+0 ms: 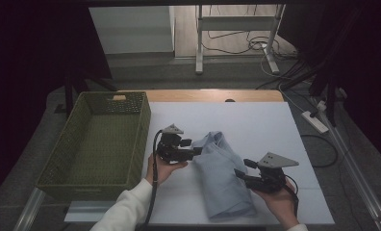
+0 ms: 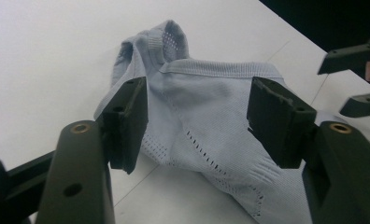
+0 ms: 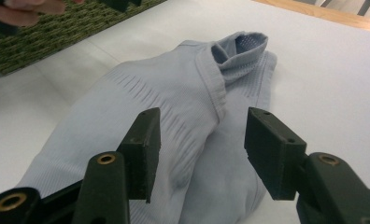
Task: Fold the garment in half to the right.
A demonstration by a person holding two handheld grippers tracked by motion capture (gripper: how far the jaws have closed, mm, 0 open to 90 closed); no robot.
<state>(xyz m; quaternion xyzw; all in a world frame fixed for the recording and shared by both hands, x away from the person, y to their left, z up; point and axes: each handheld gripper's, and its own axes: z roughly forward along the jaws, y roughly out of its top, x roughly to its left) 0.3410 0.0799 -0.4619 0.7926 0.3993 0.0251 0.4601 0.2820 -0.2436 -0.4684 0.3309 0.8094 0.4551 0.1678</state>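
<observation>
Pale blue knit garment (image 1: 223,175) lies folded on the white bench (image 1: 275,130). Left gripper (image 1: 194,152) and right gripper (image 1: 240,174) flank it, fingers spread, pinching nothing. High view adds a green woven basket (image 1: 90,178); left gripper view shows the perforated knit.

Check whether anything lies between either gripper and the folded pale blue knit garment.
Nothing visible does. The left gripper and the right gripper both stand open right at the folded pale blue knit garment, with just bare white table top around it.
</observation>
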